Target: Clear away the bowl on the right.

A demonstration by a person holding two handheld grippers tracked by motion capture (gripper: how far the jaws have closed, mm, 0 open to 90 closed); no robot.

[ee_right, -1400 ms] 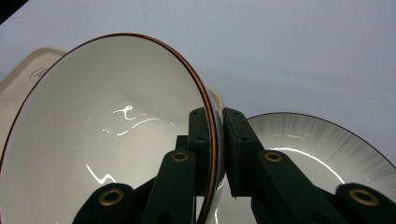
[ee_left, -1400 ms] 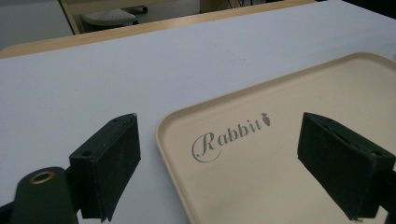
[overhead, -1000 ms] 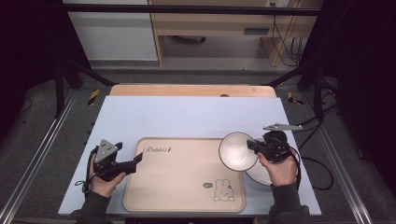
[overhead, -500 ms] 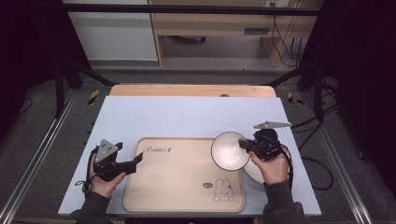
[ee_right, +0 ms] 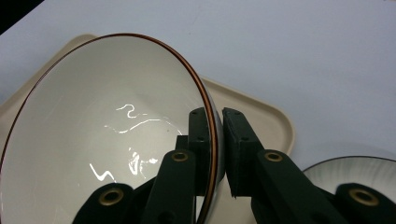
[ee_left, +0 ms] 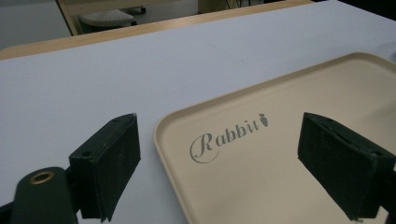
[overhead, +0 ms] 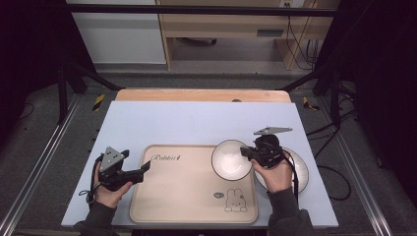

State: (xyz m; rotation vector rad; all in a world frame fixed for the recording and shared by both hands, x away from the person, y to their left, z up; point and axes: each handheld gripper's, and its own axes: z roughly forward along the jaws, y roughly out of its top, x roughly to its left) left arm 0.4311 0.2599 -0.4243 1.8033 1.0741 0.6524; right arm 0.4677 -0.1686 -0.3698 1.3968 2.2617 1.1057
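Over the tray's right end: we see the bowl (overhead: 231, 160) carried above the near right part of the tray (overhead: 187, 196), clear of its floor as far as we can judge.
Right gripper (overhead: 247, 152): its jaws are clamped on the bowl's rim, one pad inside the wall and one outside, as the right gripper view shows (ee_right: 215, 149).
Left gripper (overhead: 142, 169): its jaws stand wide apart with nothing between them, poised at the tray's left edge above the desk (overhead: 162, 123).
Handling: we judge the bowl to be glazed ceramic, stiff, fairly heavy for a one-sided pinch, slick under the pads and liable to chip or break if it drops.
Where to hold: we think the rim is the only workable place, with the pads set deep across the wall; a shallow bite could let it swing or slip.
Facing: we see the bowl's mouth turned up in the high view, tipped a little in the right gripper view.
Long axis: a round bowl has none across the rim; its axis of symmetry runs near upright.
Neighbour: a second plate (overhead: 297, 169) lies on the desk just right of the tray, under the right hand (overhead: 273, 174).
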